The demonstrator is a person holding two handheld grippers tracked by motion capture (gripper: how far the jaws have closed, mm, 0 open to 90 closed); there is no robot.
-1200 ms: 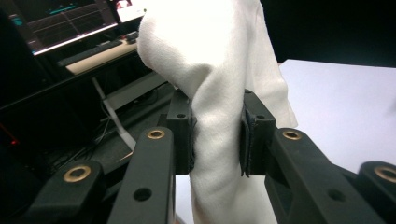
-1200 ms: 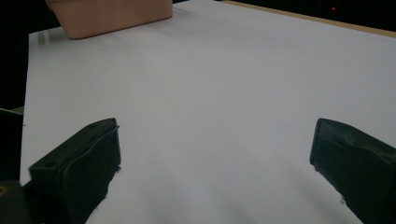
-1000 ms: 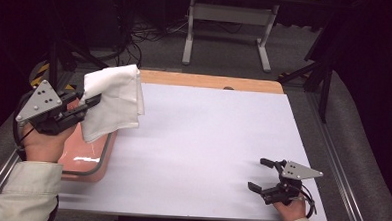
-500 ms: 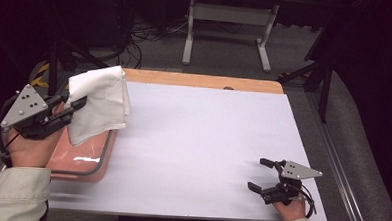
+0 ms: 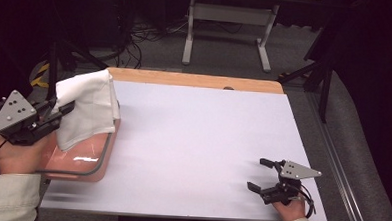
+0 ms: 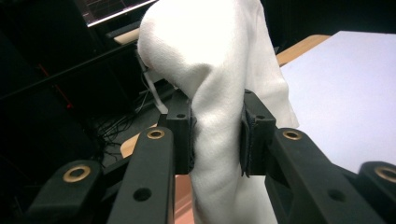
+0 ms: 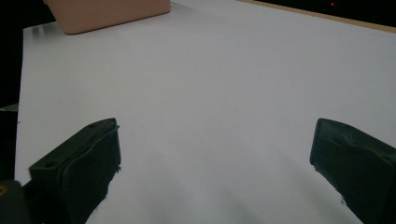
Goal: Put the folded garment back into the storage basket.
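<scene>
In the high view the white cloth (image 5: pixel 88 108) hangs over the far part of the pink tray (image 5: pixel 89 163) at the tabletop's (image 5: pixel 197 140) left edge, hiding what lies under it, and it covers the tips of the left gripper (image 5: pixel 66 106). In the left gripper view the cloth runs off the top and bottom edges, so its full shape cannot be told. In the right gripper view the tray is cut off by the top edge, and both fingers (image 7: pixel 79 163) by the bottom edge.
</scene>
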